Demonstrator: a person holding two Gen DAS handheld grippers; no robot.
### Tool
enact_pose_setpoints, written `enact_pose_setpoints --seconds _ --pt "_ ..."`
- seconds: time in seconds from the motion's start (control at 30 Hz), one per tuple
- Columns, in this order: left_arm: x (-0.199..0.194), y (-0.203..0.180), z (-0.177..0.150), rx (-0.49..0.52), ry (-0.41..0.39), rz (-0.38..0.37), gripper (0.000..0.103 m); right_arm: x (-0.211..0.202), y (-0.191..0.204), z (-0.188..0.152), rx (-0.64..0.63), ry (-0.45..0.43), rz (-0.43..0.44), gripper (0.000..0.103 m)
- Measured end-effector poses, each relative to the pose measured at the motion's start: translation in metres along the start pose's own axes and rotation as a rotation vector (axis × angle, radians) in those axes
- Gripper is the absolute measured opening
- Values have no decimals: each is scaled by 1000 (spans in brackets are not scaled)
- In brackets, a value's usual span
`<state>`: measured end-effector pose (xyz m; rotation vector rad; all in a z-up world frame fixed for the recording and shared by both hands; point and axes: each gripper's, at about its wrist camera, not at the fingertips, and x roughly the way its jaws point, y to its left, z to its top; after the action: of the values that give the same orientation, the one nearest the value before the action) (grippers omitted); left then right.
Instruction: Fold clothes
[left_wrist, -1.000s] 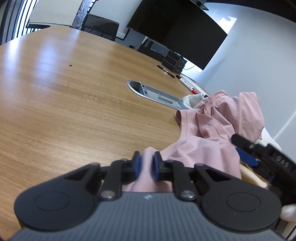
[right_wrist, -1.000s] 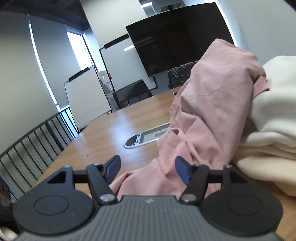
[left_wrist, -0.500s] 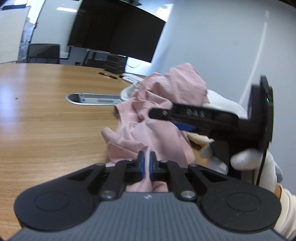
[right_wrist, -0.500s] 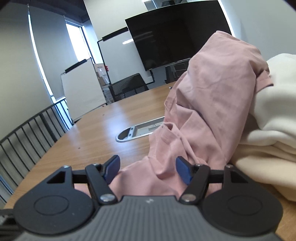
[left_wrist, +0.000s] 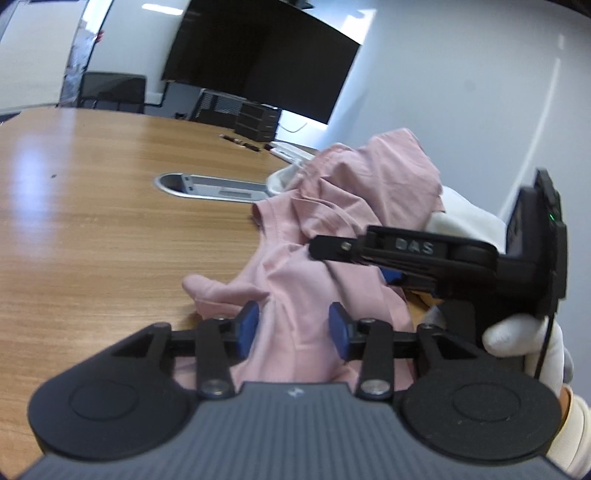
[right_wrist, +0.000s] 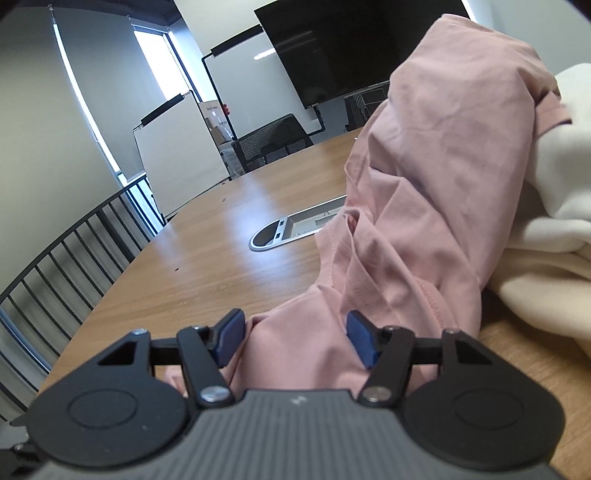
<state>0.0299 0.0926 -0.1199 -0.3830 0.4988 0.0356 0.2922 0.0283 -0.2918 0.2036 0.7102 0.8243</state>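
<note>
Pink shirt (left_wrist: 325, 236) crumpled on the wooden table (left_wrist: 110, 206), heaped up over a cream garment (right_wrist: 546, 229) at the right and trailing down toward both cameras. Left tool (left_wrist: 293, 328) spread wide, blue pads (left_wrist: 246, 325) either side of a fold of pink cloth, not pinching it. Right tool (right_wrist: 295, 338) spread as well, shirt lying between its pads (right_wrist: 360, 341) (loose, no grip). In the left wrist view, right tool (left_wrist: 314, 247) seen from the side, reaching in over the shirt, held by a white-gloved hand (left_wrist: 528, 343). One bunched end of the shirt on bare wood just ahead of the left tool. Grey cable hatch (left_wrist: 210, 186) set in the table beyond the shirt, partly covered by its edge. Dark screen (left_wrist: 258, 62) on the far wall, whiteboard (right_wrist: 177, 158) and chair (right_wrist: 273, 144) behind the table.
</note>
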Motion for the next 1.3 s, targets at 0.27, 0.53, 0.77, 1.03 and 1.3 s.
enact_pose_setpoints --seconds 0.27,0.53,0.77,1.03,1.3 --pt "8 19 3 -124 45 23 47 -1 1 -10 7 -8 -13 67" --pt "10 26 2 -155 53 60 32 -11 -2 -18 2 -9 -18 67" --pt "6 27 6 -129 7 145 11 -15 5 -23 -29 -17 -26 67" --pt "-7 25 13 -84 -112 304 6 -23 10 -24 -65 -28 9 67" --pt "-14 -11 1 147 -187 311 5 -29 3 -19 -46 -46 18 66"
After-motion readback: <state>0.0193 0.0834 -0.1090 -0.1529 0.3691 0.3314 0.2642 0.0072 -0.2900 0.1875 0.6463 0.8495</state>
